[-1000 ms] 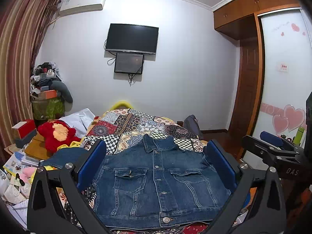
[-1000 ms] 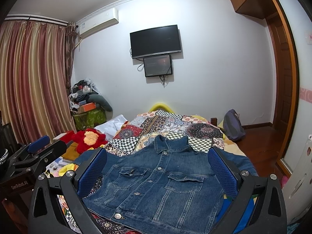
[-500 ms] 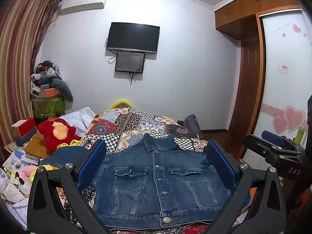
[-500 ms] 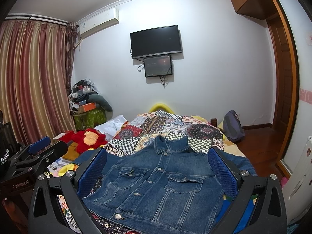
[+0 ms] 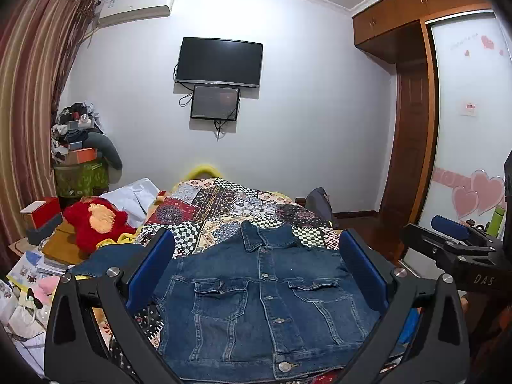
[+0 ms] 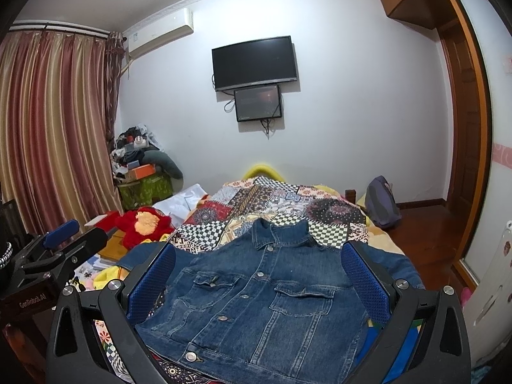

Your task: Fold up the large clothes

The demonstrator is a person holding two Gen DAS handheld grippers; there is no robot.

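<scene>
Open air above the jacket (image 5: 262,300) spread on the bed (image 5: 224,204); crowded along the left edge by a red plush toy (image 5: 96,220) and stacked boxes (image 5: 41,214).

a white back wall (image 5: 304,102) carries a dark television (image 5: 219,60) with a smaller screen (image 5: 215,102) hung just below it, cables trailing down. an air conditioner (image 5: 137,3) sits high on the left near the ceiling, beside striped red and gold curtains (image 6: 54,121). a wooden cupboard (image 5: 416,3) runs overhead on the right, above a brown door (image 5: 409,147) and a pale sliding panel with pink hearts (image 5: 476,192). the floor (image 6: 428,227) is dark polished wood. a bed with a patchwork cover (image 6: 281,201) fills the middle, and a cluttered pile of boxes and clothes (image 5: 80,147) stands in the left corner.
</scene>
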